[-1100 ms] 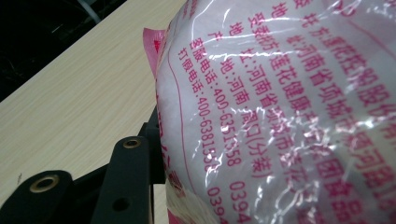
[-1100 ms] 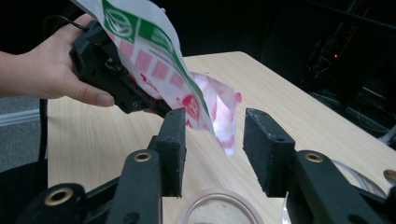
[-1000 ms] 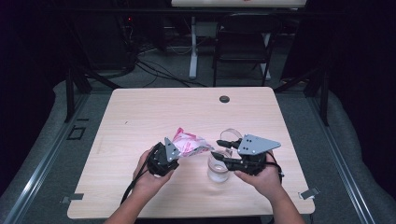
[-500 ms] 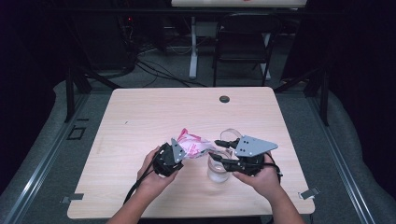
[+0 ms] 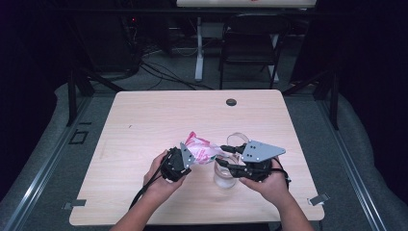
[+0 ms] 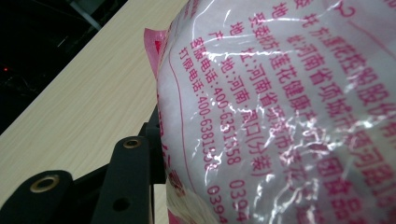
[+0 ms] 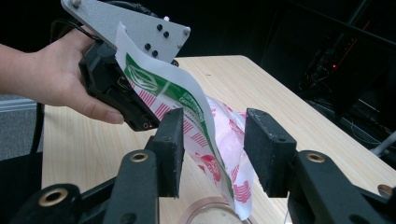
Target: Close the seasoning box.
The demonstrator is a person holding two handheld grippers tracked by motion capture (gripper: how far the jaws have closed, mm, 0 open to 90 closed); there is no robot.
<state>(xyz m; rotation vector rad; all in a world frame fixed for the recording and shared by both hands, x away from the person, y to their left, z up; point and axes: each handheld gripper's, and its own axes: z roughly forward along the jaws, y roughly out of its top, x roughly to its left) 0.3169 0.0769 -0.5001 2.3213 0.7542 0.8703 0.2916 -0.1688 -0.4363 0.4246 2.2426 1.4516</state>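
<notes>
While both hands sit near the 6 o'clock edge of the wooden table [image 5: 144, 120], the left gripper [image 5: 179, 161] pinches a pink-and-white printed bag [image 5: 204, 149] at centre. Right gripper [image 5: 226, 156], jaws spread, straddles the bag's free end. Clear jar [image 5: 225, 177] stands just beneath, at 5 o'clock.

On the table [image 5: 144, 120], the jar [image 5: 225, 177] stands between my two grippers. The bag [image 5: 202, 149] hangs just above the jar, to its left. The round cap [image 5: 231, 102] lies far behind the jar.
</notes>
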